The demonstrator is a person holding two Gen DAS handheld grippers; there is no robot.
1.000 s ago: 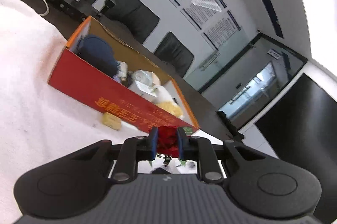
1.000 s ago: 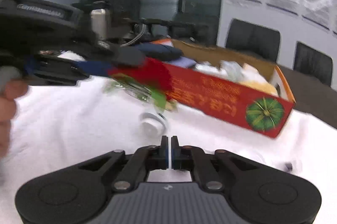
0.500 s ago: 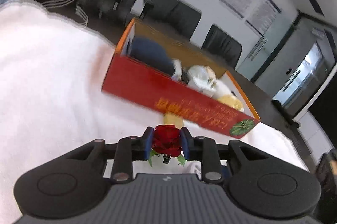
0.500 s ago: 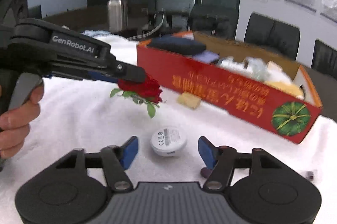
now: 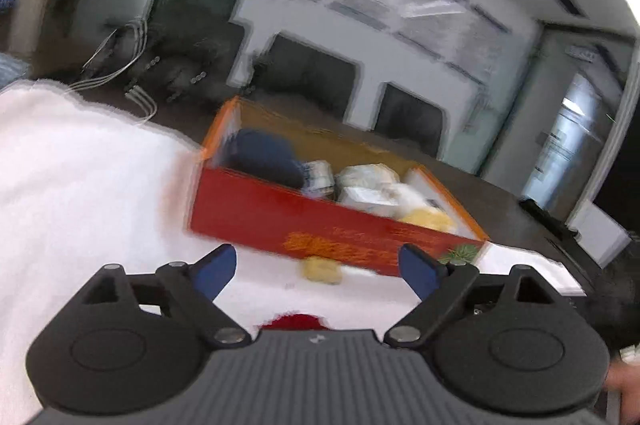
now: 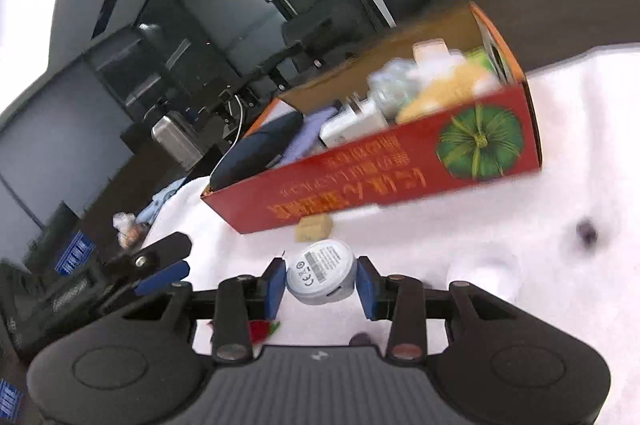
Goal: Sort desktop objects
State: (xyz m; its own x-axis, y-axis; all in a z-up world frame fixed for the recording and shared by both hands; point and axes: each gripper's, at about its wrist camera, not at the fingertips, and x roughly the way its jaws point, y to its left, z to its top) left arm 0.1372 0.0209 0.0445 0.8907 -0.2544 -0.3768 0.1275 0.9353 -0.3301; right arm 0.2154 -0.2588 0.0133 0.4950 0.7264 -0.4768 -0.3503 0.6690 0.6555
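Right wrist view: round white plastic puck (image 6: 321,277) sits between right gripper (image 6: 321,287) pads, jaws just closing in on it, contact looks made but blurry. Left gripper (image 5: 316,271) jaws just opened, dropping red artificial rose (image 5: 295,321) on white cloth (image 5: 80,185). Red cardboard box (image 6: 360,185) is close, likely next destination.

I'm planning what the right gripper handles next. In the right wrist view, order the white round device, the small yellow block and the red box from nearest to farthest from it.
1. White round device: between the right gripper's blue pads.
2. Small yellow block: just beyond it, on the white cloth.
3. Red box: behind the block, farthest.
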